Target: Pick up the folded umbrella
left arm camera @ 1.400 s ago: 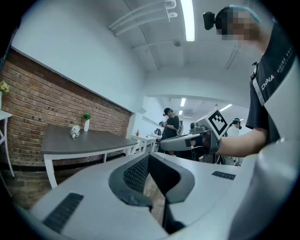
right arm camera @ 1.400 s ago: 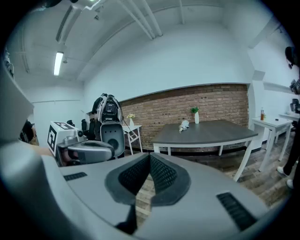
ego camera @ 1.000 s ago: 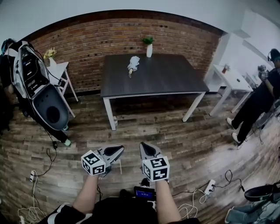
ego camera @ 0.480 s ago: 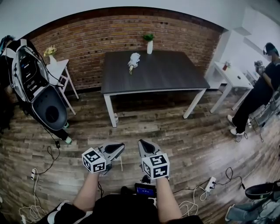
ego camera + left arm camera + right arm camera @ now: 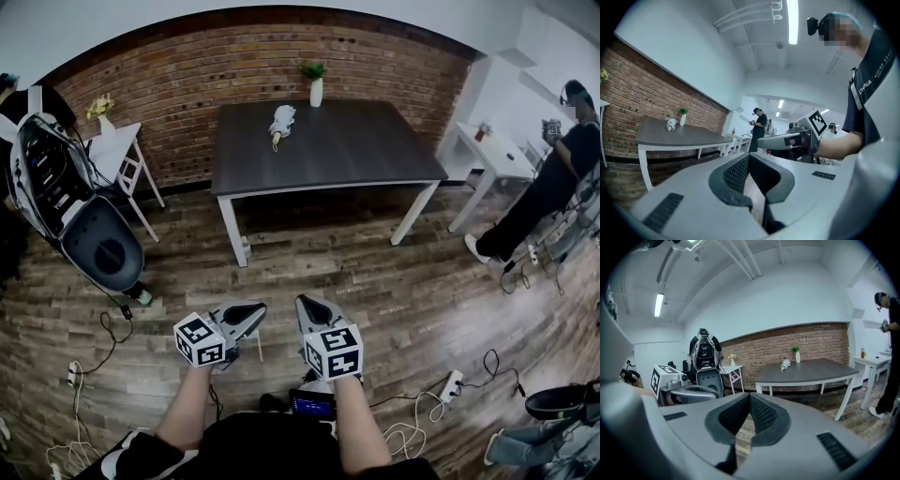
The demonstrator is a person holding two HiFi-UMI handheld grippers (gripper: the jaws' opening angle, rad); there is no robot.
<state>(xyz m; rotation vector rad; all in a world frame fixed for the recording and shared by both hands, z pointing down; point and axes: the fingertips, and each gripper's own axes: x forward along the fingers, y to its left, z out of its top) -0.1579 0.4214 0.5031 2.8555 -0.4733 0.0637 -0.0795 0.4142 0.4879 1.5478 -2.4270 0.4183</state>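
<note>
The folded umbrella (image 5: pixel 280 121), pale with a light handle, lies on the far part of a dark table (image 5: pixel 356 159) by the brick wall. It also shows small in the left gripper view as the umbrella (image 5: pixel 671 124) and in the right gripper view as the umbrella (image 5: pixel 785 365). Both grippers are held low over the wooden floor, far from the table. My left gripper (image 5: pixel 251 313) is shut with nothing in it. My right gripper (image 5: pixel 306 309) is shut and empty too.
A white vase with a plant (image 5: pixel 316 86) stands at the table's back edge. A small white side table (image 5: pixel 114 150) and a black-and-white machine (image 5: pixel 66 202) stand at the left. A person (image 5: pixel 548 183) stands by a white table (image 5: pixel 492 155) at the right. Cables (image 5: pixel 89 366) lie on the floor.
The view has shifted slightly, so the table and umbrella sit a little higher and to the left. Both grippers stay in about the same place, still shut. The person at right has stepped.
</note>
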